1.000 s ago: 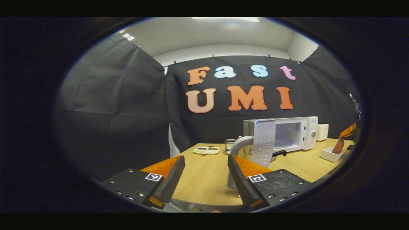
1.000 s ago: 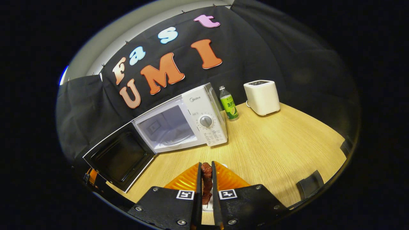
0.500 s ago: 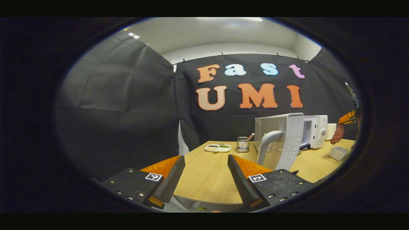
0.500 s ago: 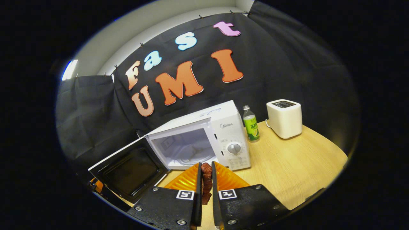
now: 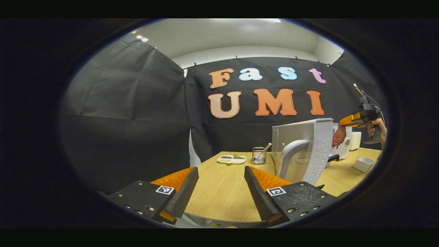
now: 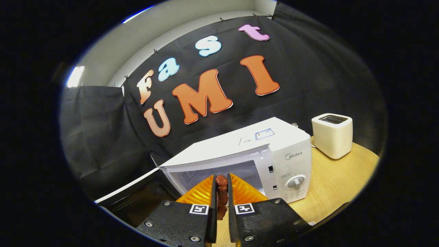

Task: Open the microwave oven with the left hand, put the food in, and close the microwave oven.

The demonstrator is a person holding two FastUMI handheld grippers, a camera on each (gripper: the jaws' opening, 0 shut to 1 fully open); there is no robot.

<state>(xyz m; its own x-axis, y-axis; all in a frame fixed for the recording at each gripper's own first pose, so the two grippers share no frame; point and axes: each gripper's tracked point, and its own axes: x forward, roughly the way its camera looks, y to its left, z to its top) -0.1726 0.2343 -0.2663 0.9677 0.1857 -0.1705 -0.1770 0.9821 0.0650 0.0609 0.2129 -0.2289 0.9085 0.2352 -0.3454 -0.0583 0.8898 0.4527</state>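
The white microwave (image 6: 240, 151) stands on the wooden table with its door (image 6: 137, 195) swung wide open to the left. My right gripper (image 6: 221, 187) is shut on a reddish-brown piece of food (image 6: 222, 195), held just in front of the open cavity. In the left gripper view the door (image 5: 310, 151) shows its outer face and curved handle (image 5: 291, 154), with the right gripper (image 5: 353, 120), a hand (image 5: 375, 128) and the food (image 5: 339, 136) beyond it. My left gripper (image 5: 221, 180) is open and holds nothing, a little left of the door.
A white toaster (image 6: 332, 134) sits right of the microwave. A small white dish (image 5: 364, 164) lies on the table at the right. A divided plate (image 5: 231, 159) and a wire holder (image 5: 259, 155) stand at the table's (image 5: 223, 192) back left.
My right gripper has carried the food up out of the white dish and forward to the microwave's opening. The left gripper has drawn back from the door and turned slightly.
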